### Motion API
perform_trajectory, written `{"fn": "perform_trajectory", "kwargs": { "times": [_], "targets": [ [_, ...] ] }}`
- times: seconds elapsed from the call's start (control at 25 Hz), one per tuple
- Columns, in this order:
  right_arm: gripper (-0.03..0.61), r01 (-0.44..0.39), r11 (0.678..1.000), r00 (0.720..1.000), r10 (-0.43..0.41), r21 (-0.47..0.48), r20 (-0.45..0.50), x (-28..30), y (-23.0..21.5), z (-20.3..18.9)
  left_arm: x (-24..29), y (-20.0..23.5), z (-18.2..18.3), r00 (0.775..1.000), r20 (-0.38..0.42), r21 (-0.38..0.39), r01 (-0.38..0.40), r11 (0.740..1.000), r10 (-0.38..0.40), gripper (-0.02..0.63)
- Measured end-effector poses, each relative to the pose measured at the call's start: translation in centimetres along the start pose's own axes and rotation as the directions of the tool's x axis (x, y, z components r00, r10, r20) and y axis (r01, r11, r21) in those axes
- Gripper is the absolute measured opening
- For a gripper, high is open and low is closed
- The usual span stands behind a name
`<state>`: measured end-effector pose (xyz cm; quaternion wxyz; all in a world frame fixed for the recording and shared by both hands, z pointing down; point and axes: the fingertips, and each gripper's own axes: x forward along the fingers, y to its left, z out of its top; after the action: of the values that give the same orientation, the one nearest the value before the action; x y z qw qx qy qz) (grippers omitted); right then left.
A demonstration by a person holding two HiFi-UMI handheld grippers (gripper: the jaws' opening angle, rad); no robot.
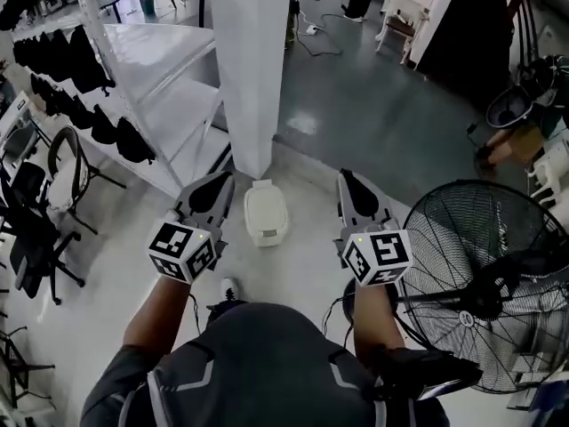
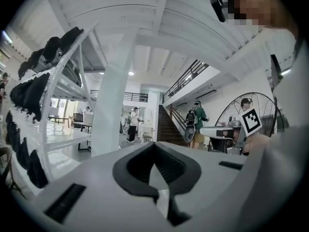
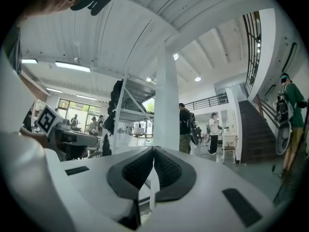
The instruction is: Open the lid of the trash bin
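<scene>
A small white trash bin (image 1: 266,213) with its lid down stands on the pale floor at the foot of a white pillar (image 1: 251,69). In the head view my left gripper (image 1: 224,180) hangs to the bin's left and my right gripper (image 1: 346,178) to its right, both held high above the floor and apart from the bin. Each has its jaws together with nothing between them. Both gripper views look out level across the hall, so the bin is out of sight there; the left gripper (image 2: 154,146) and the right gripper (image 3: 153,151) show their black pads meeting at the tips.
White shelving (image 1: 160,87) with black helmets stands at the left, with office chairs (image 1: 40,203) beside it. A large black floor fan (image 1: 484,283) is close at my right. Several people stand in the hall beyond, and stairs (image 3: 258,129) rise at the back.
</scene>
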<state>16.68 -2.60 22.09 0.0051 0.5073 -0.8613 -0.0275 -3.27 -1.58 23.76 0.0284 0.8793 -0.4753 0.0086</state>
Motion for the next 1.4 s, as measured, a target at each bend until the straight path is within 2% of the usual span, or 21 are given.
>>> {"fn": "perform_trajectory", "kwargs": {
  "times": [0.36, 0.64, 0.8, 1.0, 1.2, 1.4],
  "targets": [
    [0.026, 0.088, 0.996, 0.996, -0.088, 0.005, -0.035, 7.1, 0.2, -1.0, 3.8, 7.8, -0.6, 0.996, -0.014, -0.013, 0.088, 0.996, -0.088, 0.008],
    [0.026, 0.14, 0.99, 0.988, -0.14, -0.009, -0.069, 10.9, 0.9, -2.3, 5.7, 11.3, -1.4, 0.986, 0.004, -0.024, 0.164, 0.986, -0.164, 0.008],
    [0.028, 0.154, 0.988, 0.984, -0.153, 0.005, -0.096, 12.1, 0.3, -3.7, 6.6, 11.9, -3.1, 0.98, -0.047, 0.043, 0.198, 0.979, -0.196, 0.008],
    [0.028, 0.143, 0.99, 0.979, -0.139, 0.02, -0.147, 14.7, -1.2, -6.6, 9.0, 13.2, -6.1, 0.977, -0.117, 0.001, 0.179, 0.984, -0.177, 0.009],
    [0.029, 0.144, 0.989, 0.964, -0.134, 0.029, -0.229, 15.8, -3.8, -11.8, 10.7, 13.4, -10.1, 0.976, -0.182, -0.034, 0.119, 0.992, -0.123, 0.008],
    [0.029, 0.102, 0.994, 0.95, -0.084, 0.045, -0.302, 16.9, -5.7, -16.3, 12.5, 12.8, -13.6, 0.959, -0.262, -0.039, 0.103, 0.994, -0.109, 0.009]
  ]
}}
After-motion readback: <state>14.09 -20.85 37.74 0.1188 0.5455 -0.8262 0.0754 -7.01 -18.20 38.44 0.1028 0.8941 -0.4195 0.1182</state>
